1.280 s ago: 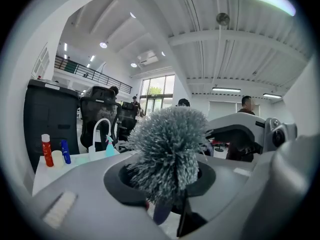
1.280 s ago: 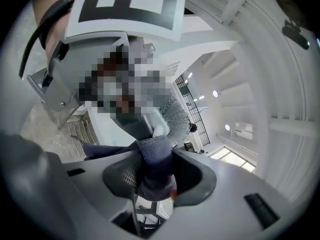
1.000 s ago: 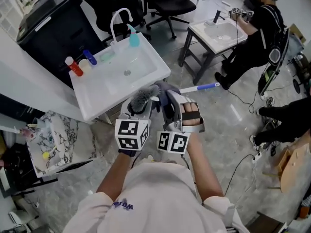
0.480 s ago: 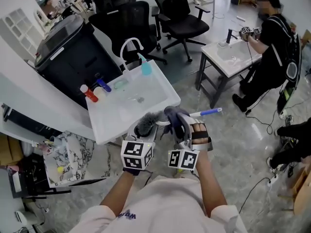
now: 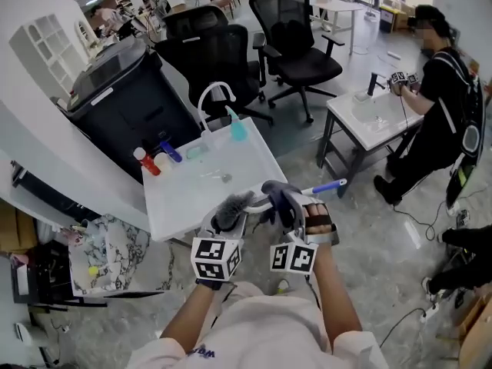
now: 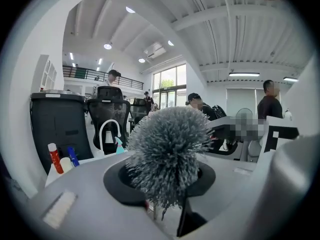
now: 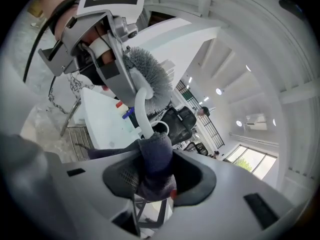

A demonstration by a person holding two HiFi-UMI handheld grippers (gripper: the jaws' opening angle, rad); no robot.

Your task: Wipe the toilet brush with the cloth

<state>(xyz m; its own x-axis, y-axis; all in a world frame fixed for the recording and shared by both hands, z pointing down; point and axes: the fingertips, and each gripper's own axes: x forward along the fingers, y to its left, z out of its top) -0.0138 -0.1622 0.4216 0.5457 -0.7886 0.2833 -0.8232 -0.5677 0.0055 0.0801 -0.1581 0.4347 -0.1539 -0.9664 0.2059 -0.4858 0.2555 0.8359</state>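
In the head view my left gripper (image 5: 224,225) is shut on the toilet brush, just below its grey bristle head (image 5: 233,206). The white shaft runs right to a blue handle tip (image 5: 330,184). My right gripper (image 5: 289,215) is shut on a dark grey cloth (image 5: 278,194) that wraps the shaft next to the head. The left gripper view is filled by the bristle head (image 6: 167,154), which stands between the jaws. In the right gripper view the cloth (image 7: 156,161) sits bunched between the jaws around the shaft (image 7: 141,111), with the left gripper (image 7: 107,59) beyond.
A white sink basin (image 5: 173,206) lies just ahead, with a faucet (image 5: 215,98), a teal bottle (image 5: 238,129) and red (image 5: 146,161) and blue (image 5: 171,152) bottles. A black bin (image 5: 127,98) and office chairs (image 5: 296,29) stand behind. A person (image 5: 446,106) works at another sink table (image 5: 377,121).
The head view has tilted up and shows more of the room. Both grippers have drifted together with the brush and the cloth. Neither grip has changed.
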